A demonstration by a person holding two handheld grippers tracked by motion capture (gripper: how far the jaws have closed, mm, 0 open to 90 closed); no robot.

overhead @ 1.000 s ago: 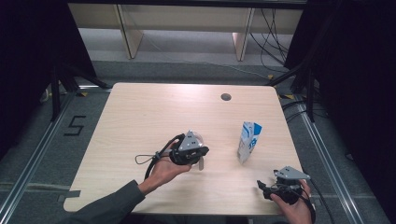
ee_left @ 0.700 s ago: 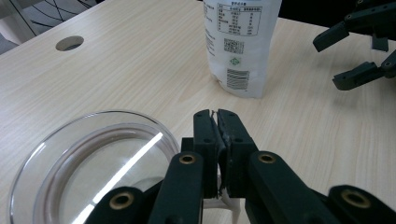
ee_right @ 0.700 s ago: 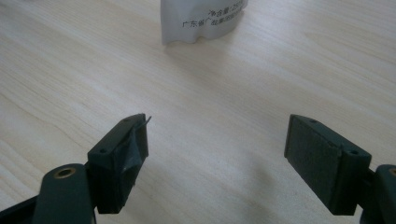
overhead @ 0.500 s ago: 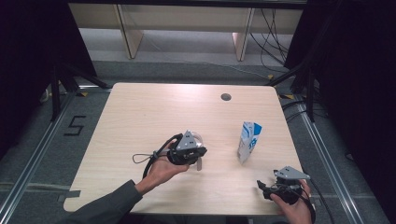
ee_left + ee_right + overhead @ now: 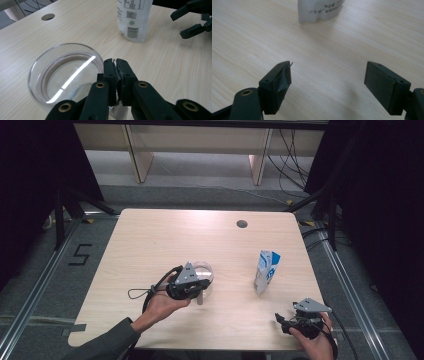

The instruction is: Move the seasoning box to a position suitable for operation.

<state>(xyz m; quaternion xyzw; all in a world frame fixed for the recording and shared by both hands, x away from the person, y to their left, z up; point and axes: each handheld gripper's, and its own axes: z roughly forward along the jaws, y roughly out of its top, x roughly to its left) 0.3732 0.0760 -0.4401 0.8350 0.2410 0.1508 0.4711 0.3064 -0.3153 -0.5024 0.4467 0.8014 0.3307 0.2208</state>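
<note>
A pale wooden table (image 5: 150, 235) carries a clear glass bowl (image 5: 65, 72) and an upright white-and-blue pouch (image 5: 265, 271)

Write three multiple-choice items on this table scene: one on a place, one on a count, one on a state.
1. In the high view, where does the white and blue pouch stand relative to the glass bowl?
A. Inside it
B. To its right
C. To its left

2. How many round holes does the table top have?
A. One
B. Two
C. Four

3. How do the right tool's jaws stand?
A. Shut on the pouch
B. Shut on the bowl's rim
C. Open, with nothing between them

Key:
1 B, the pouch stands upright on bare wood to the right of the bowl, apart from it.
2 A, a single hole shows near the far edge.
3 C, the right gripper view shows bare tabletop between the spread jaws.
</note>
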